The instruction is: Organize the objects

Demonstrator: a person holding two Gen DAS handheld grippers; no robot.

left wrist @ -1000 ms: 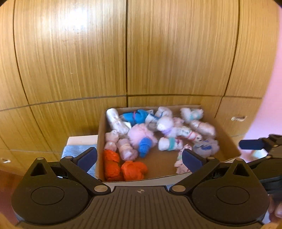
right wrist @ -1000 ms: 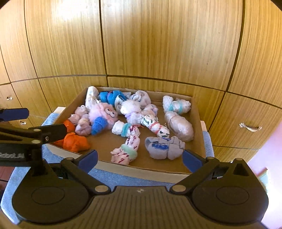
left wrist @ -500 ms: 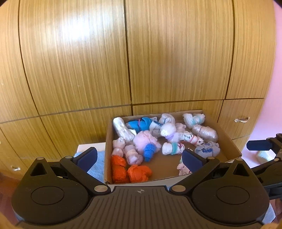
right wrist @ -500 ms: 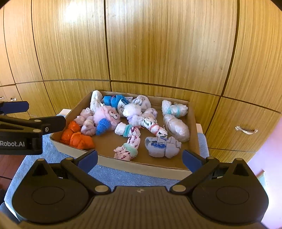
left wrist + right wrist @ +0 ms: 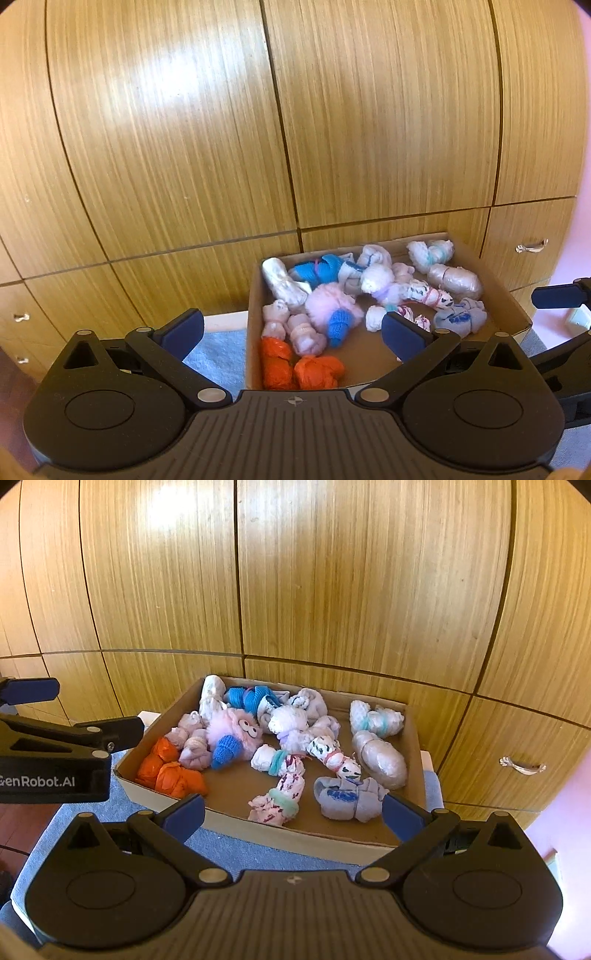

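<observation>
Sunlit wooden cupboard doors (image 5: 332, 572), pink wall (image 5: 569, 794)

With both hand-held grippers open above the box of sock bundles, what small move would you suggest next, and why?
I would probably lower the right hand-held gripper toward the grey-and-blue bundle near the front wall of the cardboard box. It lies closest to that gripper's fingers, apart from the crowded pile behind, and both grippers are open and empty. The left hand-held gripper sits farther back.
</observation>
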